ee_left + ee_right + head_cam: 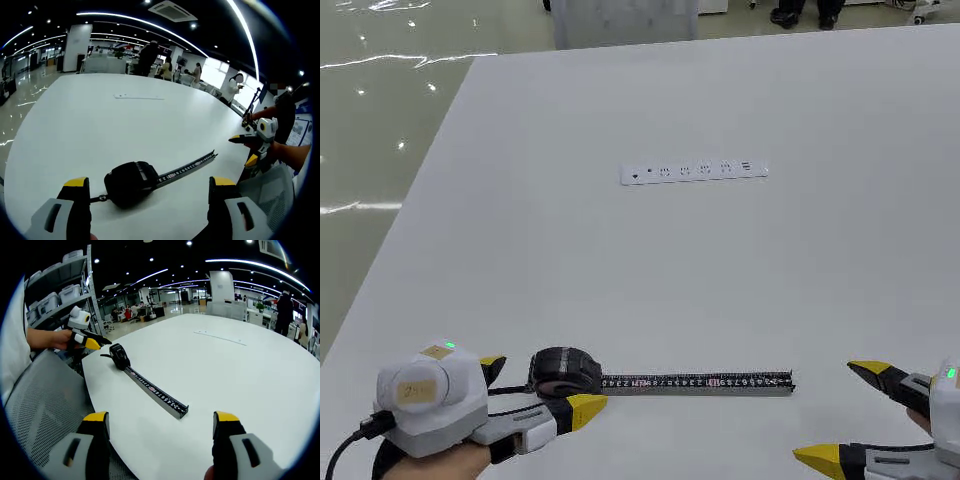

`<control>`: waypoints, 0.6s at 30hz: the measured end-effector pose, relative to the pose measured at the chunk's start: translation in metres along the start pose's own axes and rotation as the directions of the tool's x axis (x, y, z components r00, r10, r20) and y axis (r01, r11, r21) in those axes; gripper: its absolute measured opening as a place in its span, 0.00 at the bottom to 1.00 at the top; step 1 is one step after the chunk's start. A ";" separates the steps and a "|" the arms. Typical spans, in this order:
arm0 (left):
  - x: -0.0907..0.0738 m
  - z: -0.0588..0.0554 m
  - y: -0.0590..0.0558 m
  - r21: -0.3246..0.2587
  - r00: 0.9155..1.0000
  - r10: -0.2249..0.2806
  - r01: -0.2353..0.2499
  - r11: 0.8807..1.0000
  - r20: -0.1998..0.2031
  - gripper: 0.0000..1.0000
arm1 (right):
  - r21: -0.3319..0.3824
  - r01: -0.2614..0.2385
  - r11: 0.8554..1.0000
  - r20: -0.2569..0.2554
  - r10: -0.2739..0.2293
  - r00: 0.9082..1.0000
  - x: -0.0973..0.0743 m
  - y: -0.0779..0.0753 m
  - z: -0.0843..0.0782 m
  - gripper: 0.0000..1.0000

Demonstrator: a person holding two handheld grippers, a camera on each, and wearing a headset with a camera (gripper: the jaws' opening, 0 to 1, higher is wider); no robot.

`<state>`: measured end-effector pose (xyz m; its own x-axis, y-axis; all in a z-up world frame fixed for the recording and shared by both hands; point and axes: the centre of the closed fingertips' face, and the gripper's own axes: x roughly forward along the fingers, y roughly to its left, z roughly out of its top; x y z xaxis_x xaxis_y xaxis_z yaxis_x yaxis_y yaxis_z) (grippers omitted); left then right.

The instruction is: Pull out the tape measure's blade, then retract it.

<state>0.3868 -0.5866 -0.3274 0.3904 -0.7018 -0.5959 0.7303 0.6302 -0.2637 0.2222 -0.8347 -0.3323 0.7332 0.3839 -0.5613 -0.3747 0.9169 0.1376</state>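
Observation:
A black tape measure lies near the white table's front edge, its blade drawn out to the right and lying flat. My left gripper stands open around the case, one yellow-tipped finger on each side, not touching it. My right gripper is open to the right of the blade's end hook, a short way off. In the right gripper view the blade runs from the case toward me, and its tip lies ahead of the open jaws.
A white power strip lies in the middle of the table. The table's left edge drops to a glossy floor. People stand at desks far behind. Shelving with bins and a grey mesh chair sit beside me.

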 end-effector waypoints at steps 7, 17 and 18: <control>0.012 -0.007 0.001 -0.028 0.999 0.021 -0.021 0.999 -0.029 0.95 | 0.006 -0.001 1.000 0.007 0.001 1.000 0.002 -0.006 0.001 0.85; 0.020 -0.013 0.000 -0.074 0.999 0.032 -0.035 0.997 -0.037 0.93 | 0.011 -0.002 1.000 0.008 0.002 1.000 0.005 -0.011 0.000 0.85; 0.021 -0.013 -0.001 -0.078 0.999 0.026 -0.028 0.997 -0.032 0.92 | 0.010 -0.003 1.000 0.007 0.003 1.000 0.005 -0.012 0.000 0.85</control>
<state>0.3871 -0.5973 -0.3491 0.3907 -0.6743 -0.6267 0.6730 0.6737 -0.3053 0.2298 -0.8435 -0.3367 0.7359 0.3872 -0.5555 -0.3713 0.9168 0.1472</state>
